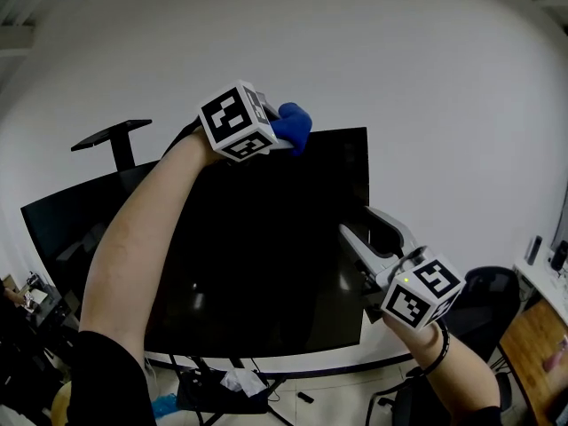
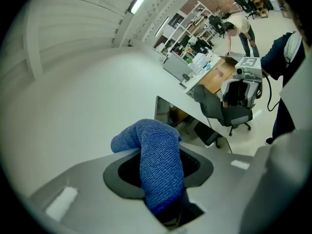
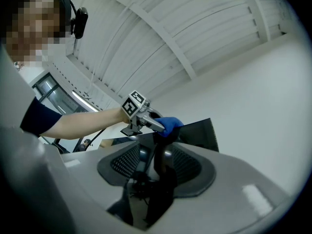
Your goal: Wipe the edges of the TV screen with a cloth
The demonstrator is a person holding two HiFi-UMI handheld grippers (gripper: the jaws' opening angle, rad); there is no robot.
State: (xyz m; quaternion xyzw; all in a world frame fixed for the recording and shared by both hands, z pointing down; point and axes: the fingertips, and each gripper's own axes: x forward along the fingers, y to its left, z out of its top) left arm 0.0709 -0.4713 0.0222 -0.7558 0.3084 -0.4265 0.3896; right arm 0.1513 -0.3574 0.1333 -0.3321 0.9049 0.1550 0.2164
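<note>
The wide black TV screen [image 1: 266,256] stands before a white wall. My left gripper [image 1: 282,131] is up at its top edge, shut on a folded blue cloth [image 1: 293,127] that rests on the rim right of the middle. In the left gripper view the cloth [image 2: 158,169] bulges out between the jaws, with the TV's top corner [image 2: 175,118] behind it. My right gripper [image 1: 366,229] straddles the TV's right edge at mid height. The right gripper view shows that thin dark edge [image 3: 158,150] running between the pads, and the cloth [image 3: 170,125] above.
A black office chair [image 1: 497,291] and a wooden desk [image 1: 537,335] stand to the right. A black bracket on a pole [image 1: 115,140] rises behind the TV's left side. Crumpled white paper [image 1: 240,382] lies by the stand's legs. A person [image 2: 241,28] bends over far back.
</note>
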